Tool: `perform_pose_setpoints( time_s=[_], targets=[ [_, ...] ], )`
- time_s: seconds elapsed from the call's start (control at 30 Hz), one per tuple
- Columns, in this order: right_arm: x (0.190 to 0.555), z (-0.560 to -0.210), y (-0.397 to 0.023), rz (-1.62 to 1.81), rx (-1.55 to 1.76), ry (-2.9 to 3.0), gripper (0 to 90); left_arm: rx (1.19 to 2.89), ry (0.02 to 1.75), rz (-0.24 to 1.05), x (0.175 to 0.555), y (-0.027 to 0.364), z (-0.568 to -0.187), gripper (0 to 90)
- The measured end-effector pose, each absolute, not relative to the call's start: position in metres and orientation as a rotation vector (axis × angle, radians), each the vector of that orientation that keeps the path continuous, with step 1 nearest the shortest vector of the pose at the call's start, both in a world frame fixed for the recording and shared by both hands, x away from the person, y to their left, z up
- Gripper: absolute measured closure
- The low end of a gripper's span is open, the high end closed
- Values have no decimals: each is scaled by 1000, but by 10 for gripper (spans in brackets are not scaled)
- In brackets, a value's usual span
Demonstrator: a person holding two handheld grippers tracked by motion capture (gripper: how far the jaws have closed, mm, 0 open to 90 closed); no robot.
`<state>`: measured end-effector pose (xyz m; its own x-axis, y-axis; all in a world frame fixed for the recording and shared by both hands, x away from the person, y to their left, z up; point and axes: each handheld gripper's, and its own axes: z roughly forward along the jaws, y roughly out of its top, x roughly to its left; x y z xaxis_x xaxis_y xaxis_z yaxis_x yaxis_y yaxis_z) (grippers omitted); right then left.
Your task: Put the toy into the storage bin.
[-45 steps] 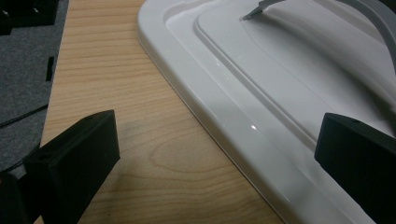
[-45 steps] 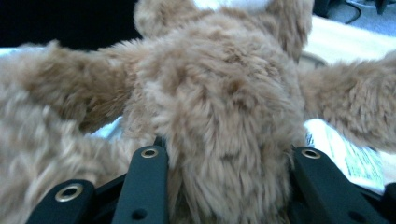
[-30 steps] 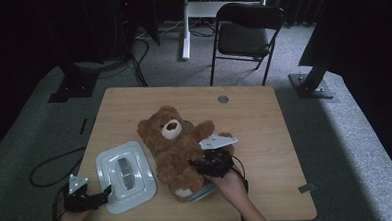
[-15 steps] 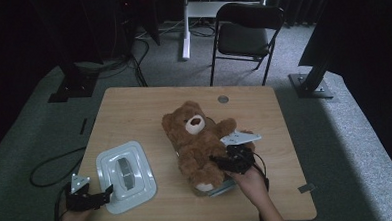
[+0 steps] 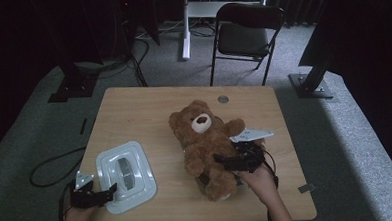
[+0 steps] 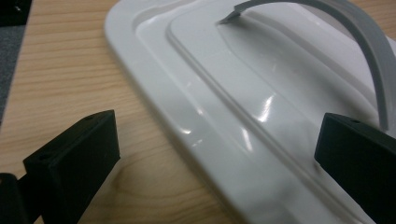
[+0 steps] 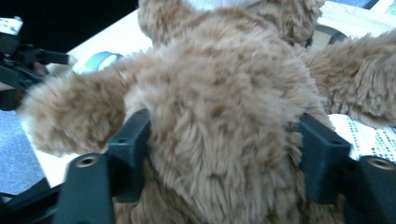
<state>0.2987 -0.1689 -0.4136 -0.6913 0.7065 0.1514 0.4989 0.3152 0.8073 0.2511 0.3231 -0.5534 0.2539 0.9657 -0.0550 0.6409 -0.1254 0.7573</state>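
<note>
Rightward across the table goes the teddy bear [image 5: 205,142]: a second ago it lay near the middle beside the white lid, and now it lies on the right half, head toward the far edge and feet toward the near edge, with the right gripper [image 5: 238,162] having travelled with it. That gripper's jaws are spread wide around the bear's lower body and press into the fur on both sides, as the right gripper view shows, so it has the toy clamped at the torso [image 7: 219,126] rather than by a limb. One arm of the bear reaches toward the grey plate on top of the gripper, and a printed sheet [image 7: 369,135] shows under the other side of it. On the left, the left gripper [image 5: 95,195] rests at the near left corner of the table [image 5: 144,108], its jaws parted and empty; in the left gripper view they straddle the near rim of the white lid [image 6: 243,93] without pinching it, and the lid's grey arched handle [image 6: 355,42] rises farther in. The lid has not shifted. As for handling, the bear looks light, soft and squashy: the plush will give under the jaws, so a grip across the thick middle of the body seems the surest, since an arm or ear would let it flop and swing. It is not fragile, and the fur should keep it from slipping, though it may sag if lifted.
</note>
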Motion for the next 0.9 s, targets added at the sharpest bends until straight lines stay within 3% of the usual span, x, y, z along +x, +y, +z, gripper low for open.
perform_pose_setpoints(
  time_s=[0.4,0.63,0.9],
  targets=[
    [302,-364,-175,1478,1109,2180,275,1894,1507,626,263,313,-548,8],
    [304,-364,-172,1483,1114,2190,275,1874,1584,608,253,330,-550,56],
    [312,-361,-158,1475,1105,2207,275,1902,1536,553,262,317,-552,55]
  ],
)
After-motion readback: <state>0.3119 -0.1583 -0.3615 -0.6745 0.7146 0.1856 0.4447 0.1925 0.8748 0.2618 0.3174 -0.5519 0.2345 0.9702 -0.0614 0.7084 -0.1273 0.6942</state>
